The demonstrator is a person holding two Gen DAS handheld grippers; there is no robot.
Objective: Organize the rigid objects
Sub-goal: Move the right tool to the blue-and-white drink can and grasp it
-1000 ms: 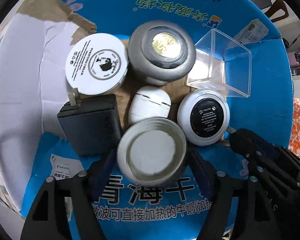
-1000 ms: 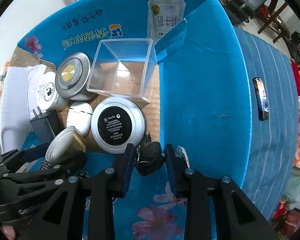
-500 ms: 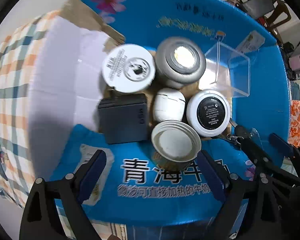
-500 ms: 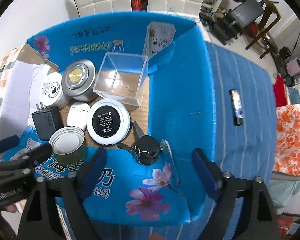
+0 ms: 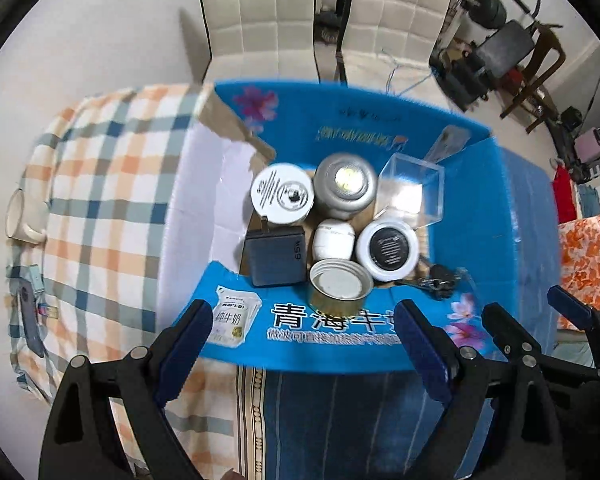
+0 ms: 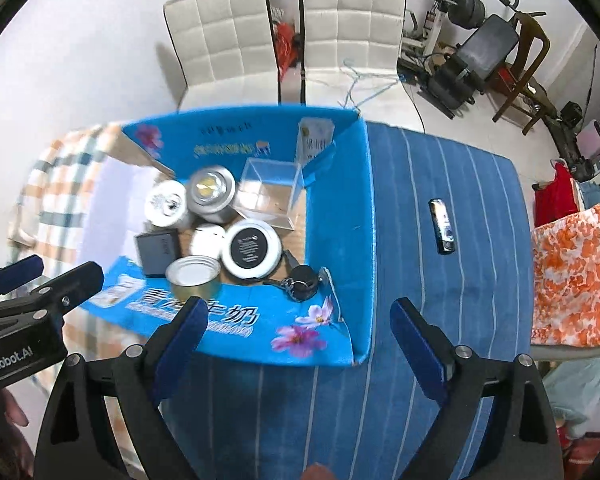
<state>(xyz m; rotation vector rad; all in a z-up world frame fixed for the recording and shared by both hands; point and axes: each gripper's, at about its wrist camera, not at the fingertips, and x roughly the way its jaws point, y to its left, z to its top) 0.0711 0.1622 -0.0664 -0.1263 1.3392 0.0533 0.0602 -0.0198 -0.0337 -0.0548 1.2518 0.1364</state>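
Tins, jars and a charger sit packed in the blue box. We hold left gripper and right gripper wide open, empty. We judge the open tin light, stiff and slippery: grip across its rim.

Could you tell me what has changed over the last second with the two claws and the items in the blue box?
The left claw let go of the open gold tin can; the right claw let go of the black car key fob. Both opened wide and drew back, up and away from the blue cardboard box. The can, fob and other items lie in the box as placed.
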